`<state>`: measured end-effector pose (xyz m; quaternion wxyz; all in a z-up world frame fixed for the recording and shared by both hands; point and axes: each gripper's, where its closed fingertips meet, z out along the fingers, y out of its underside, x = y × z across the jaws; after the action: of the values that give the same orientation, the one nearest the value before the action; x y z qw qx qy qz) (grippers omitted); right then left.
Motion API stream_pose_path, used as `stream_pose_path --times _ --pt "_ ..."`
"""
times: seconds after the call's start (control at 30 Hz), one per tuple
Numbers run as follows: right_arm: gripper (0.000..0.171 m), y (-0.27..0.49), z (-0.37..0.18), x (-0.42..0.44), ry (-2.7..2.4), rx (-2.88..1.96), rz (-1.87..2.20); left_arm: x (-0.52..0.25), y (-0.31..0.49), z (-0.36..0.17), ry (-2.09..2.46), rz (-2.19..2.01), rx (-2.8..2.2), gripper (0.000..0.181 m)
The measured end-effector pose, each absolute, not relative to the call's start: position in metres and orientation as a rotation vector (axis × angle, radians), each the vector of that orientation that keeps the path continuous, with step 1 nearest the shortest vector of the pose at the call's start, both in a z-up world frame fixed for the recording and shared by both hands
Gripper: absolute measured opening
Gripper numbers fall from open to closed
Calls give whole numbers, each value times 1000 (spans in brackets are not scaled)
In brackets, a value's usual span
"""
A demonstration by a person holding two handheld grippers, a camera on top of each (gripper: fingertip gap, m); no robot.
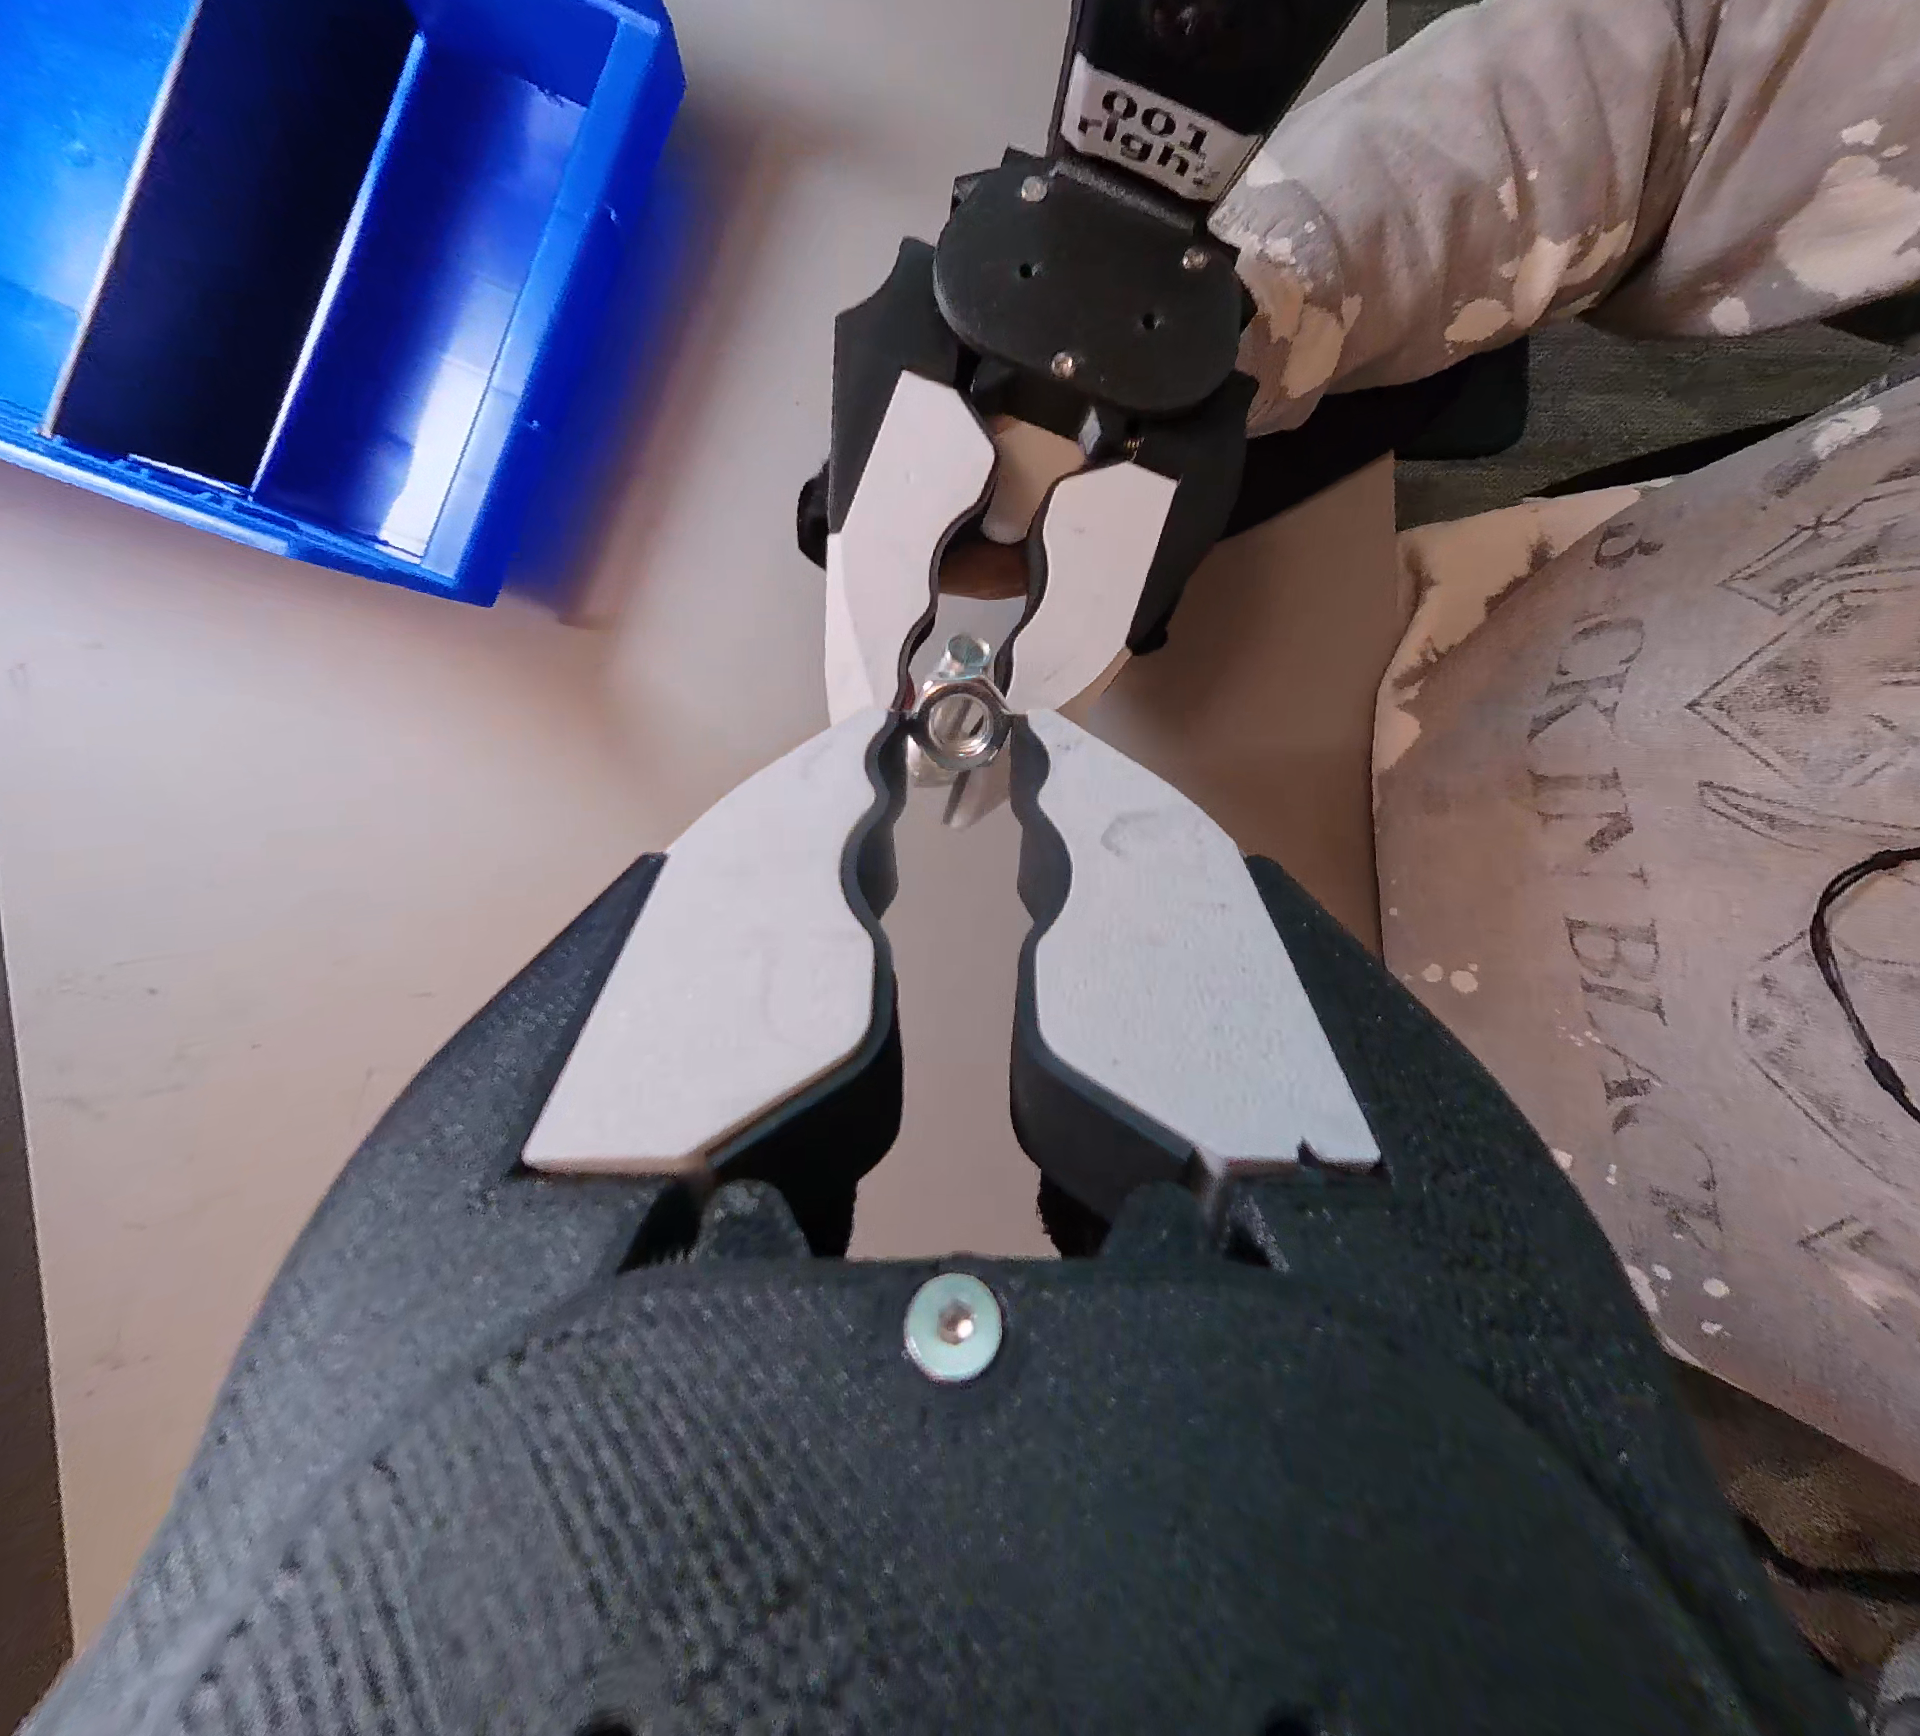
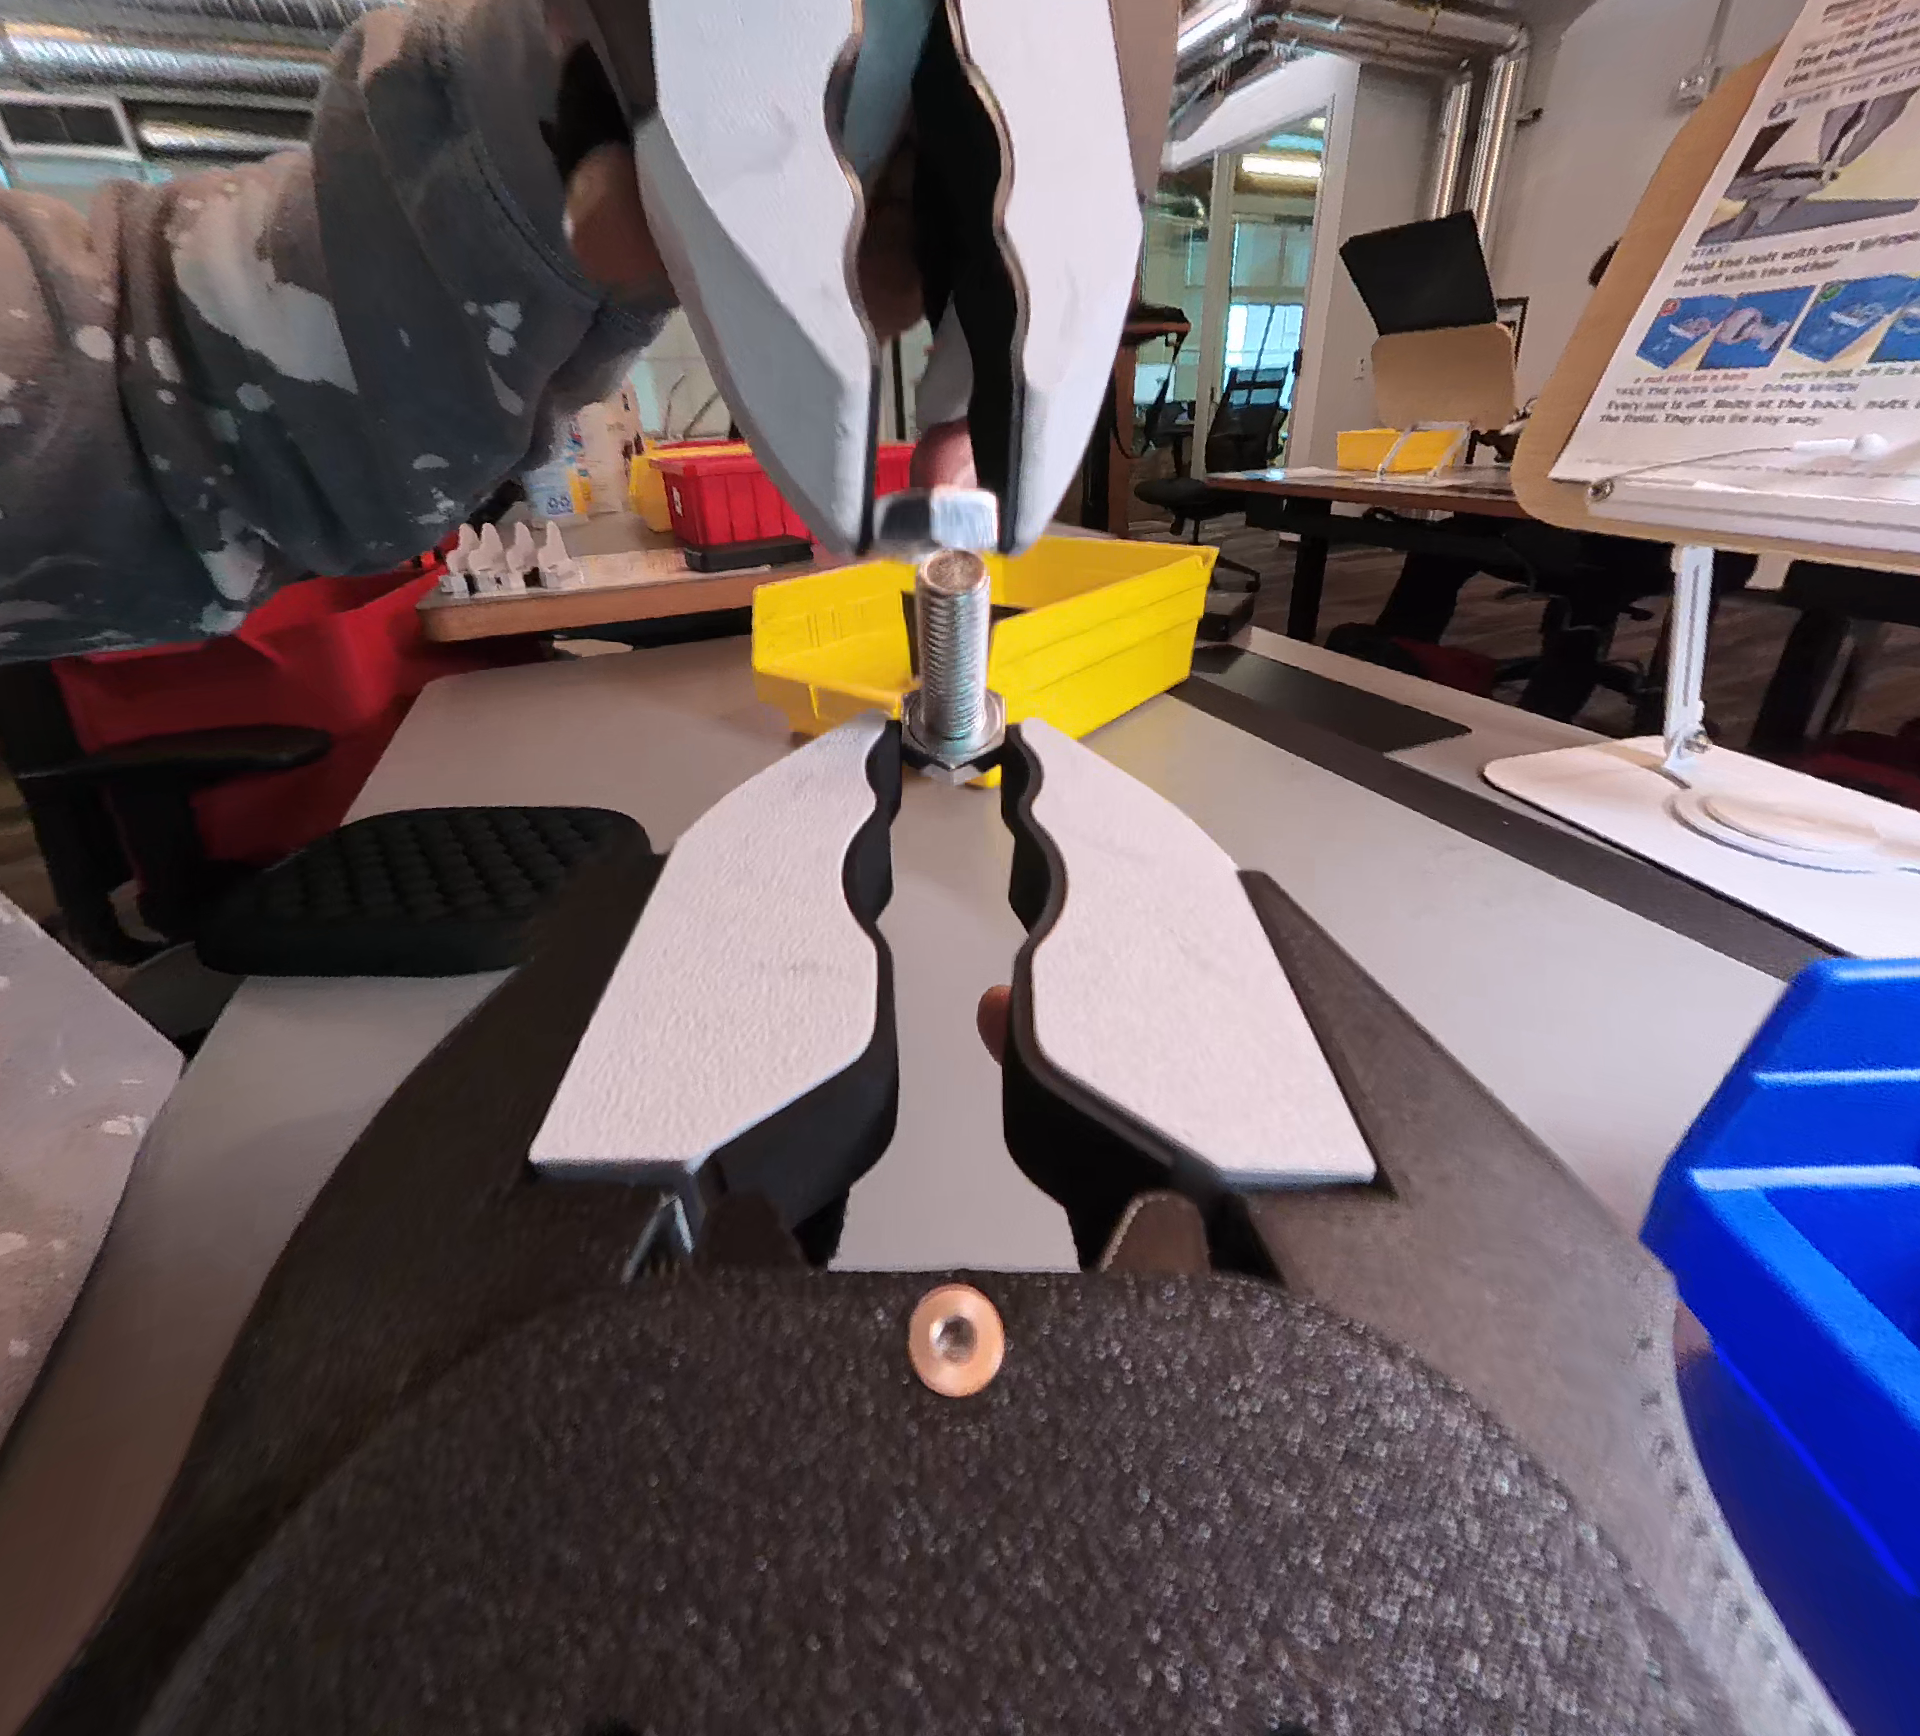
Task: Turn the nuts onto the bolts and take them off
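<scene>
Several things here bear writing. In the left wrist view, a white label [image 1: 1148, 119] with dark print sits on the black body of the right claw [image 1: 958, 670], just above its round base plate. Faded dark lettering and line drawings run across the person's pale, speckled shirt [image 1: 1683, 813] at the right edge. In the right wrist view, a printed instruction sheet [image 2: 1756, 232] with text lines and small pictures stands on a tilted wooden board at the far right.
</scene>
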<state>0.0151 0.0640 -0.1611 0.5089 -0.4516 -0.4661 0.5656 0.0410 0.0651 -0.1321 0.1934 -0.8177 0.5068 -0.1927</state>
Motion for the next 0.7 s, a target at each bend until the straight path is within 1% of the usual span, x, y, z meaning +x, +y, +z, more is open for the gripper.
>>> stream_pose_path --times 0.13,0.33,0.7 --pt "18 71 -178 8 -1181 -1195 1263 39 65 -132 1420 -539 -2297 20" --pt "18 72 -196 1 -1281 -1288 1090 29 64 -156 1465 -447 -2402 20" --pt "18 70 -224 -4 -1412 -1430 945 12 67 -186 1537 -224 -2524 20"
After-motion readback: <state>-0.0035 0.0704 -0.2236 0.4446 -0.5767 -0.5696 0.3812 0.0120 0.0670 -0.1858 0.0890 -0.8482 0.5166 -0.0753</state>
